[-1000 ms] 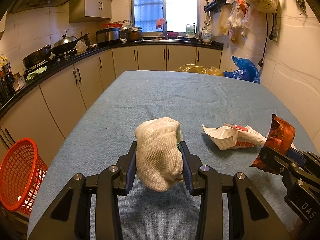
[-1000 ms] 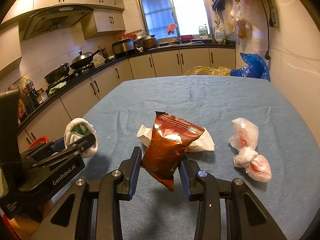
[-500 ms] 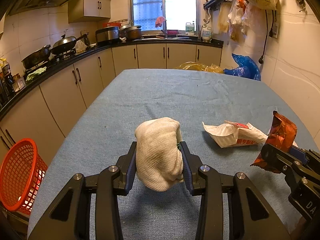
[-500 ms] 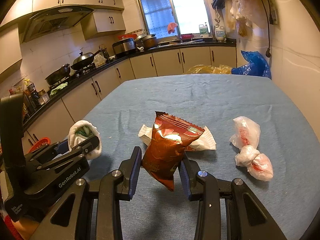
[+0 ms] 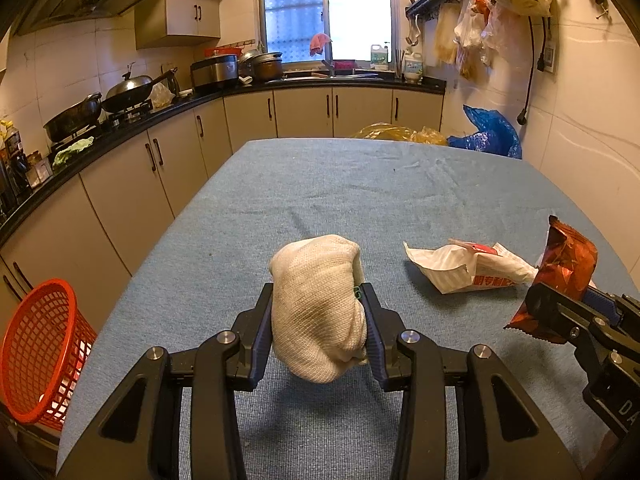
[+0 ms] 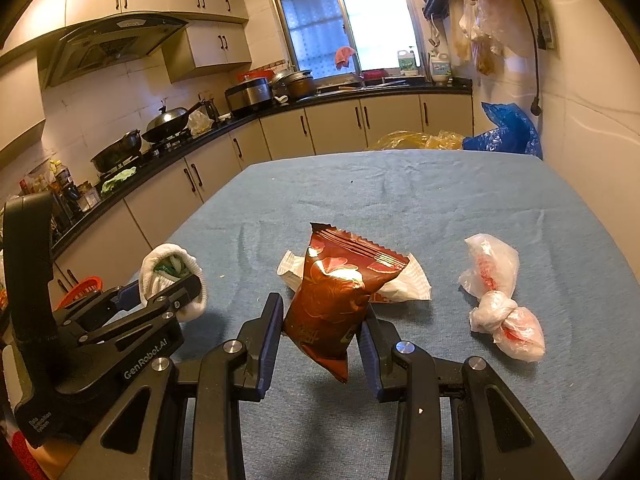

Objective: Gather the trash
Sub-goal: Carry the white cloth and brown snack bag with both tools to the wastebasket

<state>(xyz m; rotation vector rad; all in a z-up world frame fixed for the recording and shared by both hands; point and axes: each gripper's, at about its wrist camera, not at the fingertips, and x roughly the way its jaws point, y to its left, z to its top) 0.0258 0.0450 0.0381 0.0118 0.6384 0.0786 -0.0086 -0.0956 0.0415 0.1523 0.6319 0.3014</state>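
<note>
My left gripper (image 5: 318,320) is shut on a rolled white cloth bundle (image 5: 318,312) and holds it above the blue-covered table (image 5: 360,192). In the right wrist view the same bundle (image 6: 170,276) shows green scraps inside. My right gripper (image 6: 322,326) is shut on a brown-red snack packet (image 6: 340,300), lifted off the table; the left wrist view has that packet (image 5: 560,276) at its right edge. A flattened white paper wrapper (image 5: 468,266) lies on the table behind the packet. A knotted clear plastic bag (image 6: 500,300) with red contents lies to the right.
An orange mesh waste basket (image 5: 36,352) stands on the floor off the table's left edge. Kitchen cabinets and a counter (image 5: 132,128) with pans run along the left and far side. Yellow and blue plastic bags (image 5: 488,136) sit beyond the table's far edge.
None of note: both grippers keep their hold, and the left view has shifted only very slightly.
</note>
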